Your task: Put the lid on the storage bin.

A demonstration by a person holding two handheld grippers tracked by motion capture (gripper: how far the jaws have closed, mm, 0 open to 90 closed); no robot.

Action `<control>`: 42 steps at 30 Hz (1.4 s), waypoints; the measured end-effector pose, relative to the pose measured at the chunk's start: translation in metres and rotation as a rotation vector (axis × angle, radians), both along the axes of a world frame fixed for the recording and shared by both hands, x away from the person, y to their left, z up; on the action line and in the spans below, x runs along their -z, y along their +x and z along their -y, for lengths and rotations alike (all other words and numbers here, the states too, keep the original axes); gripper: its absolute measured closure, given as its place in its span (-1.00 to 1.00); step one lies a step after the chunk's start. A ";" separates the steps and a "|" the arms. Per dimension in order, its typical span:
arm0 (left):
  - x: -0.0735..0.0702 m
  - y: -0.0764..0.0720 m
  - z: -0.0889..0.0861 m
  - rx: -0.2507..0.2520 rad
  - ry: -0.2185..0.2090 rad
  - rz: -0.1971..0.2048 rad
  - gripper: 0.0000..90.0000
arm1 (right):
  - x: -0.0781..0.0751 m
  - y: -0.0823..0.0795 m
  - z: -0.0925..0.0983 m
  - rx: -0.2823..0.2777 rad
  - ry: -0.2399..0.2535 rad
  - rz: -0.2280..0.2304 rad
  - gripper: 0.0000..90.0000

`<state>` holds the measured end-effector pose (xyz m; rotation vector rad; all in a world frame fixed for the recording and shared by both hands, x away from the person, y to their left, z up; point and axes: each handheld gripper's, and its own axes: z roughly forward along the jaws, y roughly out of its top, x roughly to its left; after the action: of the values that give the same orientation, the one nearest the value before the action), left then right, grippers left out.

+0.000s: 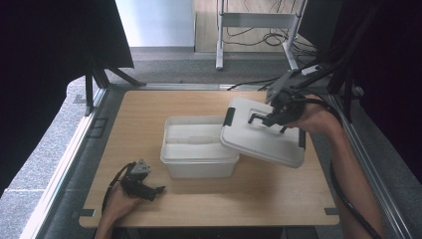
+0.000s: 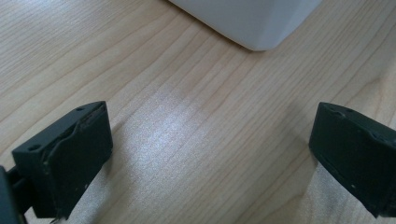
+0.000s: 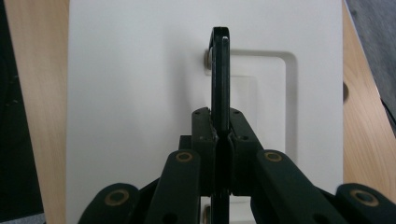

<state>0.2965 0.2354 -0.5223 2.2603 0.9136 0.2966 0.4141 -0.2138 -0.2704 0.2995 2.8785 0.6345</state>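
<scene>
Right claw point(image 3: 220, 140) clamped on lid handle point(image 3: 219, 79), lid point(image 1: 263, 132) tilted over box point(image 1: 199, 149); left claw point(image 2: 210, 154) apart on tabletop point(image 1: 249, 199).

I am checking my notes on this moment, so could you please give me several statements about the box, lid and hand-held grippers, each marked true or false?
1. The right hand-held gripper is shut on the lid's black handle. True.
2. The lid sits closed on the white box. False: it is lifted and tilted, over the box's right edge.
3. The left hand-held gripper is open above bare table. True.
4. The left hand-held gripper grips the box. False: it holds nothing; the box lies beyond its jaws.
</scene>
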 end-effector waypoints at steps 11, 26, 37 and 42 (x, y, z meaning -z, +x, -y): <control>0.000 0.000 0.000 0.006 -0.002 0.000 -1.00 | 0.013 0.011 -0.092 -0.171 -0.028 -0.023 0.86; 0.000 -0.001 0.001 0.013 -0.001 0.000 -1.00 | 0.032 0.015 -0.179 -0.278 -0.066 -0.036 0.86; 0.000 -0.001 0.001 0.017 -0.001 0.000 -1.00 | 0.048 0.018 -0.206 -0.285 -0.092 -0.038 0.86; 0.000 -0.001 0.001 0.020 -0.001 -0.001 -1.00 | 0.057 0.021 -0.199 -0.263 -0.113 -0.046 0.85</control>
<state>0.2954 0.2344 -0.5223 2.2670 0.8913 0.2866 0.4354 -0.0144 -0.3271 -0.0838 3.0108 0.5068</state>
